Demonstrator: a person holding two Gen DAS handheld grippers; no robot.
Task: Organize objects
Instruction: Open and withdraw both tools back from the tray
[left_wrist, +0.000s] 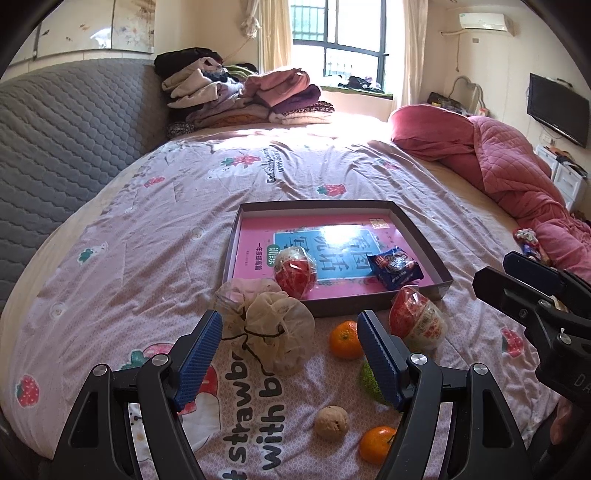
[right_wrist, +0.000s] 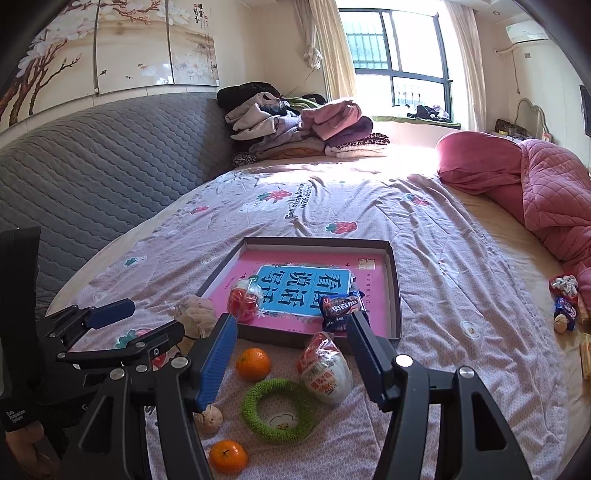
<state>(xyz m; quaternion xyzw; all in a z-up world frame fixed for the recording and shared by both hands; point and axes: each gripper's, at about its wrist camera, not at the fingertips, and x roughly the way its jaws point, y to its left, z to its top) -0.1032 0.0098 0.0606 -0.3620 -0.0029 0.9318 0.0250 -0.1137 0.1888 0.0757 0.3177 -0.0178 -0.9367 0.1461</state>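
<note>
The bed (right_wrist: 424, 236) carries a tray (right_wrist: 394, 280), two oranges (right_wrist: 253, 364), a walnut (right_wrist: 210, 419), a green ring (right_wrist: 275, 410), a snack cup (right_wrist: 325, 373), a mesh pouch (left_wrist: 273, 325) and folded clothes (right_wrist: 295, 125).

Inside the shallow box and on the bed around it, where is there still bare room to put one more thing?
In the box, the far half of the pink book is free, behind the red wrapped ball and the blue snack packet. The bedsheet beyond the box is bare. It is crowded in front: oranges, green ring, wrapped egg, walnut.
</note>
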